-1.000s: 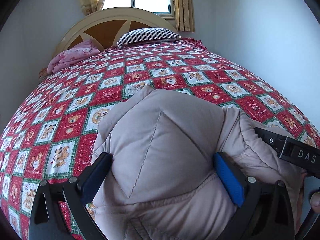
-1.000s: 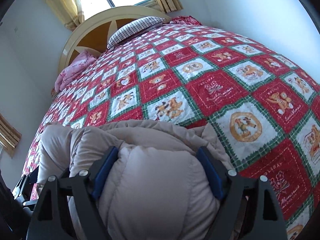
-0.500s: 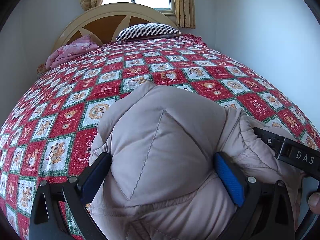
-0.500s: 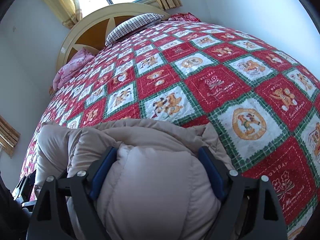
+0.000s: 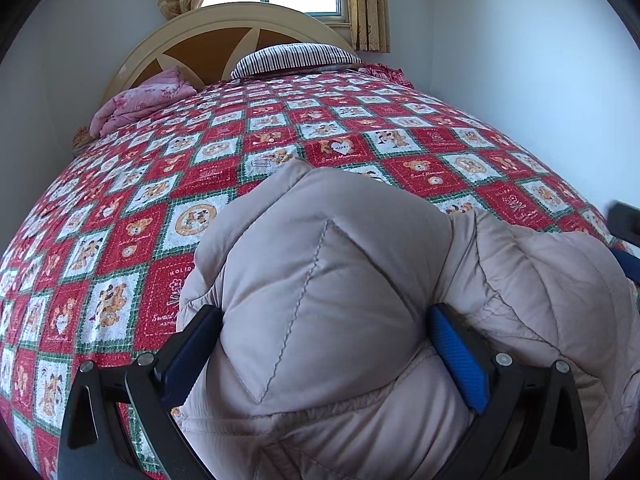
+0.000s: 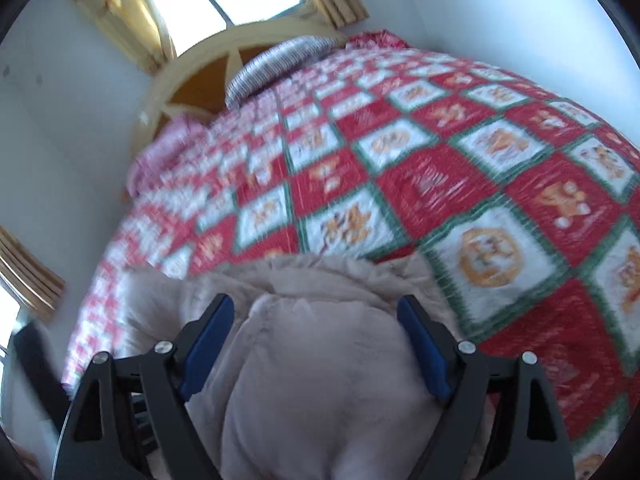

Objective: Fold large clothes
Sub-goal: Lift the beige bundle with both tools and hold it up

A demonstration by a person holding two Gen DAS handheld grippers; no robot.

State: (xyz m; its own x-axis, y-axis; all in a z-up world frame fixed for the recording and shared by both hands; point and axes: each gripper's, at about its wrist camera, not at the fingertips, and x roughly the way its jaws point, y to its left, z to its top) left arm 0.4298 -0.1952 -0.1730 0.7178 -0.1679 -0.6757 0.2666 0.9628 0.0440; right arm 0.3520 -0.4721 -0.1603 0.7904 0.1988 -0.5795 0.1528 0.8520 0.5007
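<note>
- A puffy, quilted beige padded jacket (image 5: 320, 280) is seen bunched up on the near part of a bed covered by a red, white and green patchwork bedspread with teddy-bear squares (image 5: 280, 140); the rest of the bedspread lies bare, presumably to give room for laying out and folding.
- The left gripper (image 5: 324, 344) is held low over the jacket, and a thick roll of padding is clamped between its blue pads (image 5: 460, 360), which are pressed into the fabric on both sides; the jaws stand wide because the bulk between them is wide.
- The right gripper (image 6: 316, 340) is seen in a blurred picture over another part of the same jacket. Its jaws have just been opening, and padding is still between them. On the left a small gap seems to show between pad and fabric, so the hold is judged to be released or nearly so.
- This is judged to be the end of one fold: one side is let go while the other is kept pinned so that the springy filling is not allowed to unroll.
- A striped pillow (image 5: 296, 58) and a crumpled pink blanket (image 5: 140, 100) are left by the cream, arched wooden headboard (image 5: 208, 36), well apart from the jacket and out of the working space.
- Springing open of the puffy fabric once both grips are released is considered the main risk.
</note>
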